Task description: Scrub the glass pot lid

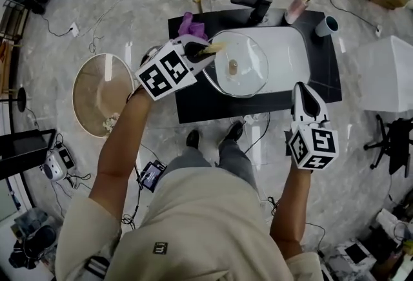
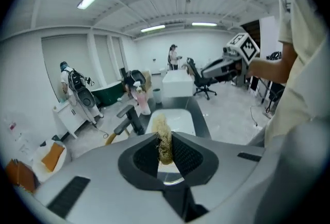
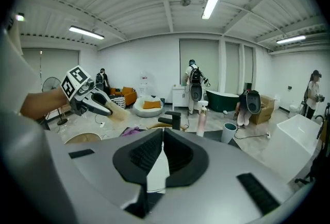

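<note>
Glass pot lid (image 1: 240, 61): lies flat across the left end of the white sink basin (image 1: 288, 53), knob up. We judge the basin props it and catches the run-off during scrubbing.

Countertop (image 1: 193, 105), black: carries the basin. Purple cloth (image 1: 191, 26) at its far left corner, faucet (image 1: 255, 3) and pink bottle (image 1: 298, 6) along the far edge, cup (image 1: 327, 26) at the far right corner.

Left gripper (image 1: 201, 50): jaws closed down on a pale fibre scrubber (image 2: 163, 138), its tuft standing out past the tips. We hold it over the lid's left rim; whether it touches the glass we cannot tell.

Right gripper (image 1: 306, 93): jaws together, nothing between them. We hold it off the near right corner of the countertop, well apart from the lid, probably in reserve to steady it.
</note>
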`<state>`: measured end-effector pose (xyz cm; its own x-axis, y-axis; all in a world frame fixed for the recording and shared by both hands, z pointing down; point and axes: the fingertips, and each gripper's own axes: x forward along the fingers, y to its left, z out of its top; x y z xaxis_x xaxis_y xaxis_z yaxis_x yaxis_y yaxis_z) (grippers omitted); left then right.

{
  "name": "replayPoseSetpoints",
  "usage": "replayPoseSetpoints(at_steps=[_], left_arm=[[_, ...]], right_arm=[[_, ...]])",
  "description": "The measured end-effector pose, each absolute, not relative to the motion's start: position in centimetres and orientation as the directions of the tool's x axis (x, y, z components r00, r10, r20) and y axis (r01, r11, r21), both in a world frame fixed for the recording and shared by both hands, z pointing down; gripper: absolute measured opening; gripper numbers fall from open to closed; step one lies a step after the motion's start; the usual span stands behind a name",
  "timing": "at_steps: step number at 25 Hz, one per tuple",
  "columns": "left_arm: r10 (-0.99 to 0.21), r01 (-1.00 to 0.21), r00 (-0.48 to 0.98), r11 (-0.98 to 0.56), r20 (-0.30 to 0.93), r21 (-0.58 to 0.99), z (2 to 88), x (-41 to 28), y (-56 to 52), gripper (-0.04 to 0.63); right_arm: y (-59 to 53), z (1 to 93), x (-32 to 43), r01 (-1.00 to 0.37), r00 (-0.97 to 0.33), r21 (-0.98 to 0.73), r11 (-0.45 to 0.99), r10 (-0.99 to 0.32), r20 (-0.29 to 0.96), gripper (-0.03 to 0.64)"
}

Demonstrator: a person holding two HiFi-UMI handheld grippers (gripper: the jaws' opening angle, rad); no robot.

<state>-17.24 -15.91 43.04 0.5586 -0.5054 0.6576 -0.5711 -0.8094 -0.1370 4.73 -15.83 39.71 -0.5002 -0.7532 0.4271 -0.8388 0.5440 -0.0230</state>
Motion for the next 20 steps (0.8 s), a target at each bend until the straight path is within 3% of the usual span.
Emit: replayPoseSetpoints(at_steps=[11, 20], left_arm=[[-0.667, -0.637, 0.695, -0.744, 0.268, -0.202, 28.0, -16.9, -10.8, 0.046], [-0.752, -0.713, 0.647, -0.654, 0.122, -0.251, 22.4, -19.0, -6.5, 0.046]], right_arm=[[-11.5, 31.8, 1.9, -0.811, -0.563, -0.021, 0.585, -0.769, 0.301, 0.026], [-7.9, 26.1, 1.5, -0.803, -0.574, 0.049, 0.594, -0.793, 0.205, 0.025]])
